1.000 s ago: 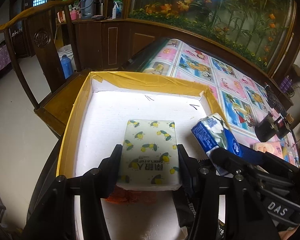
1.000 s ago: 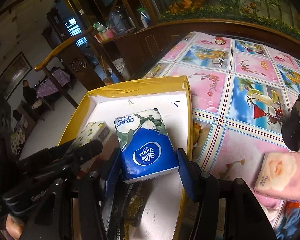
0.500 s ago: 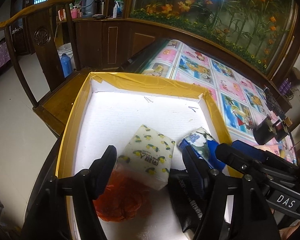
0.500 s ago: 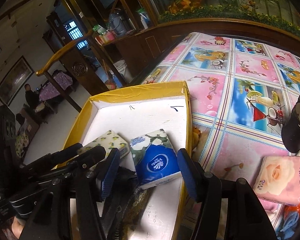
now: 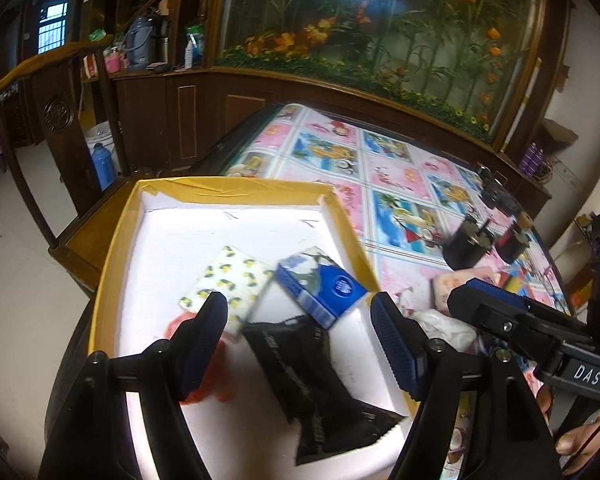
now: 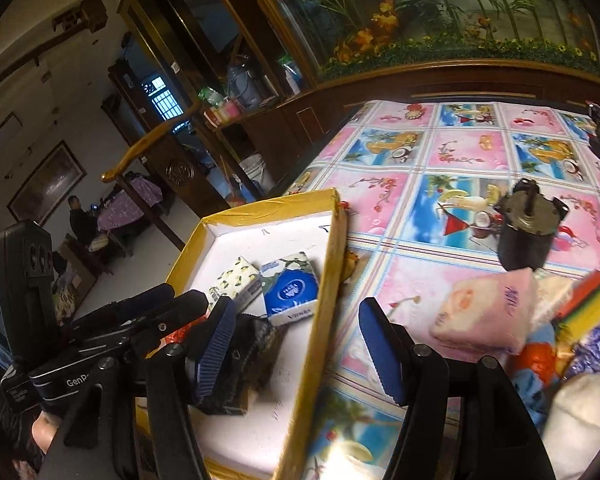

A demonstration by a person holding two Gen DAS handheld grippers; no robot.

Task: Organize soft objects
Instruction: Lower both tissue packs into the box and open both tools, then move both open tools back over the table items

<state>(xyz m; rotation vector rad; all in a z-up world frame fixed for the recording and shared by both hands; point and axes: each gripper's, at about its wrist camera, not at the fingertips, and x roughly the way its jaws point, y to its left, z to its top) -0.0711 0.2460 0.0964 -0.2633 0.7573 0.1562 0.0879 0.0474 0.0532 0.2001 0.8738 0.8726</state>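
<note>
A white box with yellow taped rim (image 5: 236, 188) (image 6: 324, 280) holds a lemon-print tissue pack (image 5: 228, 284) (image 6: 236, 282), a blue Vinda tissue pack (image 5: 320, 284) (image 6: 290, 288), a black packet (image 5: 312, 384) (image 6: 252, 356) and an orange-red item (image 5: 204, 384). My left gripper (image 5: 300, 340) is open and empty above the box's near part. My right gripper (image 6: 296, 344) is open and empty over the box's right rim. A pink rose tissue pack (image 6: 488, 312) (image 5: 460, 284) lies on the table to the right.
On the patterned tablecloth (image 6: 452, 152) stand dark cylindrical motors (image 6: 528, 228) (image 5: 470, 244). A pile of soft things (image 6: 572, 360), white, blue, orange and striped, lies at the right. A wooden chair (image 5: 60, 120) stands left of the box.
Both grippers opened and let go of their tissue packs, which now lie side by side in the box. Both grippers pulled back and up, the right one swinging rightward.
</note>
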